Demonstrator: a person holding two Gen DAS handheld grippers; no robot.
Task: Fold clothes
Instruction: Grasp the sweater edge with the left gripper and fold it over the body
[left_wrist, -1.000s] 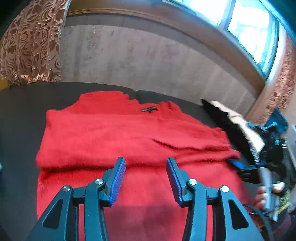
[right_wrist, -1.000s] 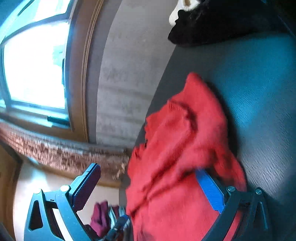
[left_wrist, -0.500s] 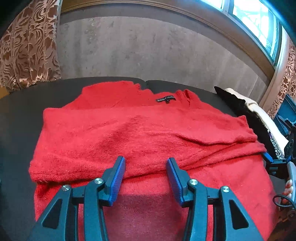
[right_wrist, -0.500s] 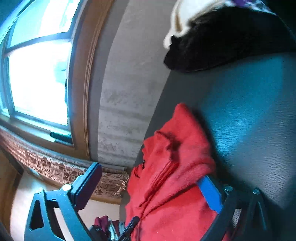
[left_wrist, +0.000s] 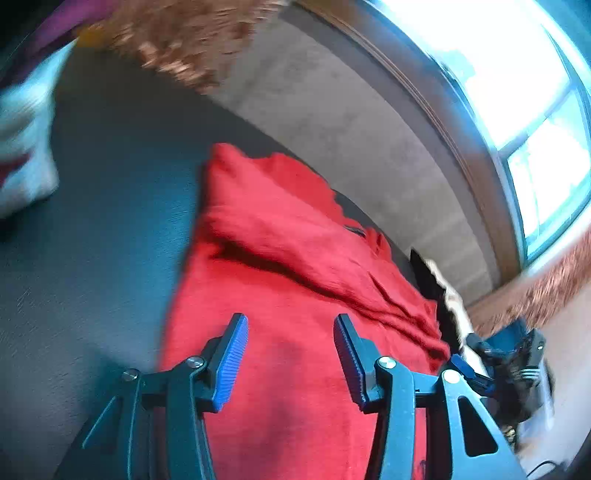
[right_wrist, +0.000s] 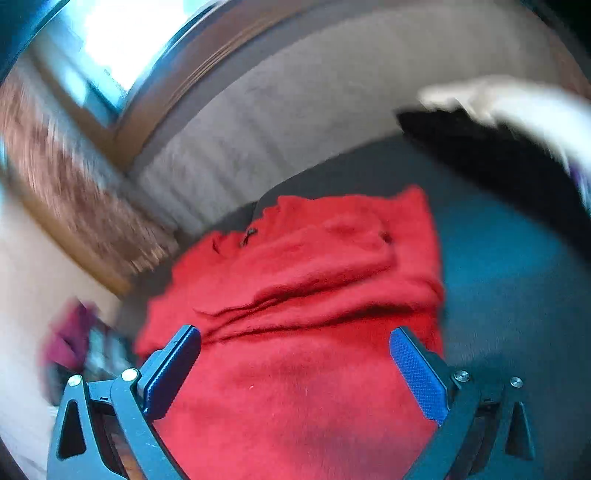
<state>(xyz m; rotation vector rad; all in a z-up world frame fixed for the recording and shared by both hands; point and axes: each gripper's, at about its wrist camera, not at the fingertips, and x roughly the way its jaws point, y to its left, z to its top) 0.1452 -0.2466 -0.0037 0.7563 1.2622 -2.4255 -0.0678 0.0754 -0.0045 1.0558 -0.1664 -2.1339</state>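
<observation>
On the dark worktop (left_wrist: 110, 229) lies the red sweater (left_wrist: 295, 295), now released by the right gripper (right_wrist: 295, 354), whose jaws are opening above it; left gripper (left_wrist: 290, 339) hovers parted, empty. Window (left_wrist: 517, 85) behind.

A dark grey table (left_wrist: 110, 229) stands against a pale grey wall (left_wrist: 351, 122) beneath a bright window (left_wrist: 517, 74). Brown patterned curtains (right_wrist: 74, 206) hang at both sides. Something white (left_wrist: 26, 147) lies blurred at the table's left edge

L gripper (left_wrist: 289, 334) half-open, empty; R gripper (right_wrist: 295, 345) jaws opening wide, empty, both angled down
</observation>
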